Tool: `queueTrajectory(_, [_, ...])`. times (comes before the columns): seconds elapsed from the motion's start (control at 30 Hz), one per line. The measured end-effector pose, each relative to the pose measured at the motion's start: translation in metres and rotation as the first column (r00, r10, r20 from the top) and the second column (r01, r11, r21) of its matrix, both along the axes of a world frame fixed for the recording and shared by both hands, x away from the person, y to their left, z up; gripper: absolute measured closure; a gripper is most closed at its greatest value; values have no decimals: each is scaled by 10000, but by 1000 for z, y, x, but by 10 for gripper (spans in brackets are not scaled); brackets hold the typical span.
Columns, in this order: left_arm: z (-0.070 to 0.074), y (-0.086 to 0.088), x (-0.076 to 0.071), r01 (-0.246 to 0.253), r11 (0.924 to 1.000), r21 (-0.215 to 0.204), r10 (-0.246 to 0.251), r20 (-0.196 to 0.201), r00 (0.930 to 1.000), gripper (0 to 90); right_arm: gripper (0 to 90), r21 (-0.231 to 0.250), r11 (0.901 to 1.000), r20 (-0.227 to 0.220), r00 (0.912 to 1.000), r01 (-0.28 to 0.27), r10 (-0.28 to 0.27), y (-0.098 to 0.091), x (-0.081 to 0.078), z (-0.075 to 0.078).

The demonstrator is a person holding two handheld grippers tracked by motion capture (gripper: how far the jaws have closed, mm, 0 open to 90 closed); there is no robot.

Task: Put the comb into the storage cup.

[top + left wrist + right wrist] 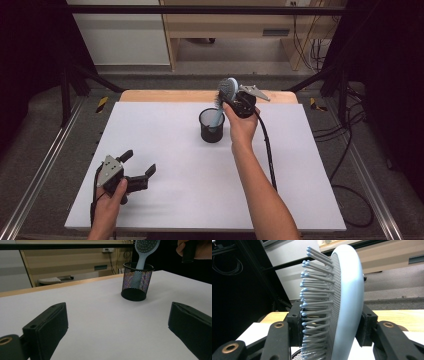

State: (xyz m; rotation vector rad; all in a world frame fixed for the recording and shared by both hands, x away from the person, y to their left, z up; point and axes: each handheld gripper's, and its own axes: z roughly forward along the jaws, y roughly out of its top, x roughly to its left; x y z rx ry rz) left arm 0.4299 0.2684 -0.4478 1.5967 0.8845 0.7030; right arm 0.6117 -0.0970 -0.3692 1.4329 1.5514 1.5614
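Jaws of the right gripper (pixel 231 100) pinching the hairbrush (pixel 227 91) head could tip the mesh cup (pixel 211 125) if the handle drags; the left gripper (pixel 136 168) rests spread.

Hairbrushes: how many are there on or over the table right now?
1. The light blue hairbrush stands with its handle down in the black mesh cup, its head clamped in the right gripper. More inside the cup seem unlikely.

Left gripper (pixel 136 167): black body, grey three-cornered plate on top, black cable trailing.
Right gripper (pixel 234 100): black, same grey plate, long black cable.
Fingers (pixel 47 323): blocky black pads; brass-ringed screw holes.
Forearms: bare, no sleeves.
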Motion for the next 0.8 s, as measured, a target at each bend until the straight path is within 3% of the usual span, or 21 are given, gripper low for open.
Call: queueTrajectory(0.8, [0,-1,0,31,10000,14,-31,-24,10000,30,503,-113,9999,-114,9999,-6,5,3,4,-7])
